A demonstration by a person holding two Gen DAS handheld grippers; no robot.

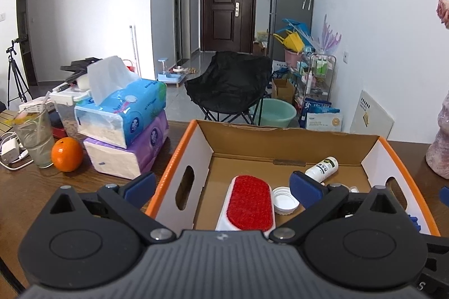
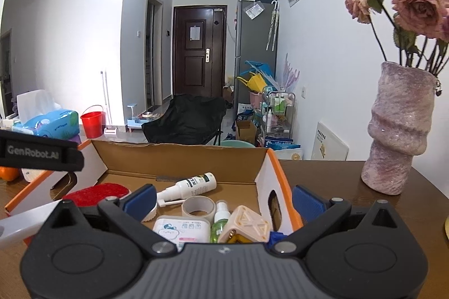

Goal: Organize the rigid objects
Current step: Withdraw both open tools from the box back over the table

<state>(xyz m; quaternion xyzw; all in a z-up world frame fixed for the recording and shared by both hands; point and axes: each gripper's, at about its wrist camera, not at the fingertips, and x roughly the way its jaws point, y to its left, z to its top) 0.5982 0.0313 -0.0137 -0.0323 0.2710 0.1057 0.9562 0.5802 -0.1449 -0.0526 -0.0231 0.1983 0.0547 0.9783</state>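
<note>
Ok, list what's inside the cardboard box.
The cardboard box holds a red brush, white spray bottle, tape roll, white cap, wipes pack, green bottle and beige block. The claws cover its near edge.

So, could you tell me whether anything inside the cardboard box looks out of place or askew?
The white spray bottle lies on its side near the back wall of the cardboard box, and a white cap sits loose, open side up, beside the red brush. Nothing looks spilled or damaged.
</note>
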